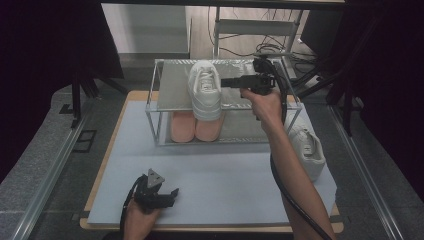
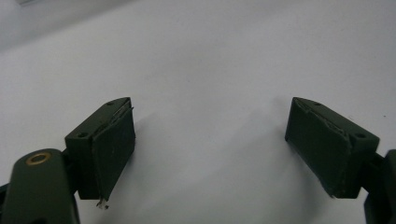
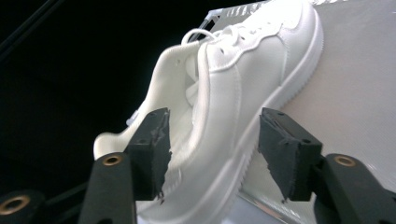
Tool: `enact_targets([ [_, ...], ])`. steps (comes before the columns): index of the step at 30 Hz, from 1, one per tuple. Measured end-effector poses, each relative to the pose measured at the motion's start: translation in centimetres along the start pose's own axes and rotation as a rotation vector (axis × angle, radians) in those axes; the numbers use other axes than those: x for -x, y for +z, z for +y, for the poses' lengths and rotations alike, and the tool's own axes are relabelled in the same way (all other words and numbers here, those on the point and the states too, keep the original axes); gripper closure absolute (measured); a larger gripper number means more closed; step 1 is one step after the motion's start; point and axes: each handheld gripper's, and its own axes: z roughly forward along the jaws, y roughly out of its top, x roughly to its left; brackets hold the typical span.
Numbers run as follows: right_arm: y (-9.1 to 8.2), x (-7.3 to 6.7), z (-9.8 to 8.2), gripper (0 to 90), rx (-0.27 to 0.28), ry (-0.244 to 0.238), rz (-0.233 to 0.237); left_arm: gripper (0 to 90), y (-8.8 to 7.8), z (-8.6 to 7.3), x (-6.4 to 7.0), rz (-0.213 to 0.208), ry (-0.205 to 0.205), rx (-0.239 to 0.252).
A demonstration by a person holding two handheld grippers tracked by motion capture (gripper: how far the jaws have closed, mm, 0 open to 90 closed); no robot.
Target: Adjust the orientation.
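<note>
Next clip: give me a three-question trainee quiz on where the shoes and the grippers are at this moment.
1. True or false: the white sneaker on the rack's top shelf is clamped tight by the right gripper.
2. Where does the second white sneaker lie? A) on the lower shelf B) on the table mat, right of the rack C) in the left gripper
3. What sits on the rack's lower shelf?

Key:
1. False. In the right gripper view the jaws stand apart beside the shoe's side, pads off it.
2. B
3. A pair of pink slippers, toes toward the person.
</note>
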Motion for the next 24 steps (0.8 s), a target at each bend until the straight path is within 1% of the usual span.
enact_targets([
  [3,-0.8,0.0,-0.9,44.5,0.01,-0.04,-0.005,15.9,0.0,0.0,0.0,0.0,0.0,-0.001],
  [5,-1.2,0.0,-1.6,46.4,0.01,-0.081,-0.011,15.9,0.0,0.0,0.0,0.001,-0.001,0.003],
  [7,-1.7,-0.2,-2.5,51.8,0.012,-0.119,-0.004,15.9,0.0,0.0,0.0,0.001,-0.001,0.002],
  [9,-1.9,-0.5,-3.2,57.3,0.012,-0.158,-0.008,15.9,0.0,0.0,0.0,0.001,-0.001,0.002],
  [12,-2.1,-1.2,-4.7,67.5,0.012,-0.222,-0.004,15.9,0.0,0.0,0.0,0.001,-0.001,0.001],
  [14,-2.1,-1.6,-5.7,74.7,0.012,-0.254,0.018,15.9,0.0,0.0,0.0,0.001,0.0,0.001],
  [15,-2.0,-1.8,-6.2,78.5,0.008,-0.269,0.021,15.9,0.0,0.0,0.0,0.002,-0.003,0.004],
  [17,-1.8,-2.1,-7.4,86.5,0.007,-0.311,0.042,15.9,0.0,0.0,0.0,0.002,-0.002,0.005],
  [18,-1.7,-2.1,-7.8,89.2,0.007,-0.318,0.047,15.9,0.0,0.0,0.0,0.003,-0.002,0.005],
  [20,-1.3,-2.3,-8.6,89.7,-0.001,-0.344,0.076,15.9,0.0,0.0,0.0,0.003,-0.002,0.005],
  [22,-0.8,-2.6,-9.2,89.8,-0.006,-0.377,0.087,15.9,0.0,0.0,0.0,0.002,-0.002,0.005],
  [24,-0.2,-3.1,-9.5,89.8,-0.013,-0.398,0.105,15.9,0.0,0.0,0.0,0.002,-0.002,0.004],
])
